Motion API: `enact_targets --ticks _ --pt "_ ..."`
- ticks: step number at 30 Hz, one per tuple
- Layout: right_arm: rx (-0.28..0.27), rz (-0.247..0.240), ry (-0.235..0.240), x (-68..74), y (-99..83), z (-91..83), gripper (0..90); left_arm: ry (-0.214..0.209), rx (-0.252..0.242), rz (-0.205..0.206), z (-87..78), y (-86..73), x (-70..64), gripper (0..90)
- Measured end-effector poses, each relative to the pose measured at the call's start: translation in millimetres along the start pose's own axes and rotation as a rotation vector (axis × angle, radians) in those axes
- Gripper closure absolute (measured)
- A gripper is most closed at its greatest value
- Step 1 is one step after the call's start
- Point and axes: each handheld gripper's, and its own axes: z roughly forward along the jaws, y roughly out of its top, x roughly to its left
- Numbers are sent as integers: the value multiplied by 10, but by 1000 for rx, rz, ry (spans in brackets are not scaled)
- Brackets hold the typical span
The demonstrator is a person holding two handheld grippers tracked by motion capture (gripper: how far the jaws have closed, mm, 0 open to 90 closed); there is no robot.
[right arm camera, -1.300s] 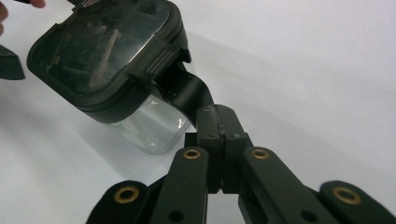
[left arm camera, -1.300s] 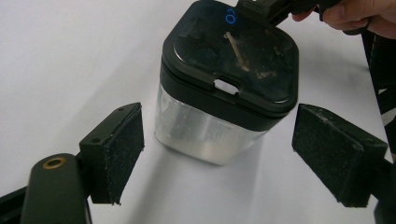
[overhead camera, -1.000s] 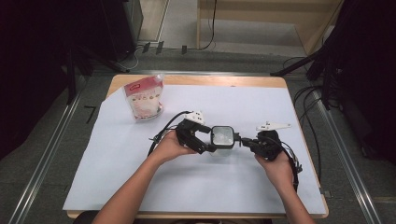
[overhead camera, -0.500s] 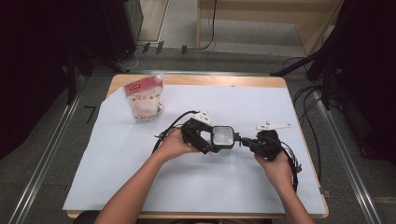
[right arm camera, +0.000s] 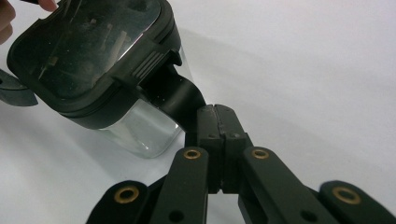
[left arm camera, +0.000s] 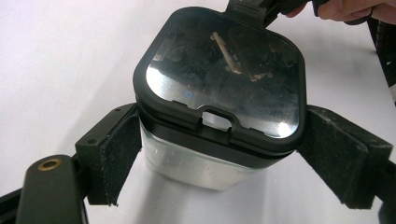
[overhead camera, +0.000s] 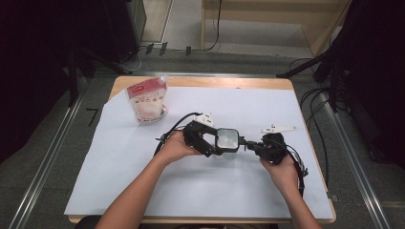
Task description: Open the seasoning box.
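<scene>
Since a second ago the clear square glass jar with the black latch lid (overhead camera: 227,141) has barely shifted. The left gripper (left arm camera: 219,154) clamps its smooth, slippery walls between both pads; the right gripper (right arm camera: 215,122), jaws pressed together, pinches the stiff lid tab (right arm camera: 180,95).

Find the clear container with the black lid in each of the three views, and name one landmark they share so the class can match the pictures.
High view: the clear container sits mid-table between the two grippers.
Left gripper view: it fills the centre, between that gripper's two jaws.
Right gripper view: upper left, its black latch flap pinched in the closed jaws.
Shared landmark: the white table cover beneath it.
</scene>
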Motion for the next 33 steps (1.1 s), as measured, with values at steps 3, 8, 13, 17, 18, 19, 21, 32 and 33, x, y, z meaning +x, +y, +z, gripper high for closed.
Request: enact_targets --ticks 3,8,13,17,18,19,21,32,33 --pt "1 3 0 7 2 3 900 8 -2 6 -4 5 -17 164" --pt "2 -2 2 13 4 2 900 13 -1 13 -22 16 -26 164" --pt "3 -5 3 15 4 -4 900 22 0 18 -36 57 -43 164" --pt "-1 -9 3 14 6 -9 900 33 12 20 -51 85 -52 163" --pt "-3 -8 2 16 5 -9 900 30 17 21 -54 92 -50 163" --pt "-4 -9 2 16 6 -9 900 28 24 21 -59 98 -48 162" --pt "-4 -8 3 17 7 -11 900 27 17 12 -58 105 -54 161" --pt "-5 -6 6 23 9 -15 900 31 28 22 -85 171 -78 154" --pt "-5 -7 6 22 10 -16 900 34 35 22 -87 180 -78 153"
